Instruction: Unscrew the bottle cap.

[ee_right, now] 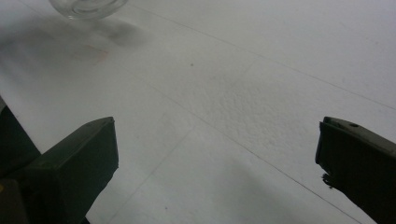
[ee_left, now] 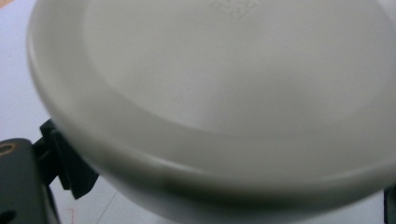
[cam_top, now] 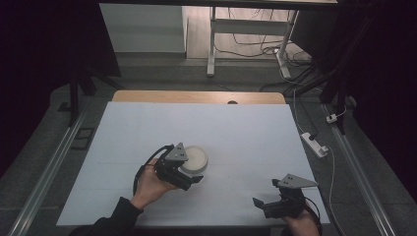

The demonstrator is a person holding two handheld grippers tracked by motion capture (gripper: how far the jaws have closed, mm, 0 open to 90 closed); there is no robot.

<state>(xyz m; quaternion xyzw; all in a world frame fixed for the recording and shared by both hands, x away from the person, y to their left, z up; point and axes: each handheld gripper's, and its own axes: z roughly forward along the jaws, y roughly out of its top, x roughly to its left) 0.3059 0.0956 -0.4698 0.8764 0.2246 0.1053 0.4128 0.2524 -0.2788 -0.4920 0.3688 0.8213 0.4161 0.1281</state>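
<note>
A white tabletop [cam_top: 246, 132] lay in a dim room. The left gripper [cam_top: 189, 173] had its jaws around a round, pale, translucent lidded container [cam_top: 193, 159]; whether they pressed it I could not tell. Its smooth flat lid [ee_left: 224, 84] with a rounded rim loomed just above them. The right gripper [cam_top: 268, 196] hung well apart, jaws wide and empty over bare tabletop

Dim room, dark frame edges; white table sheet [cam_top: 236, 132] evenly lit. White lid [ee_left: 224, 93] blurred close-up. Soft shadow upper left, right gripper view.
</note>
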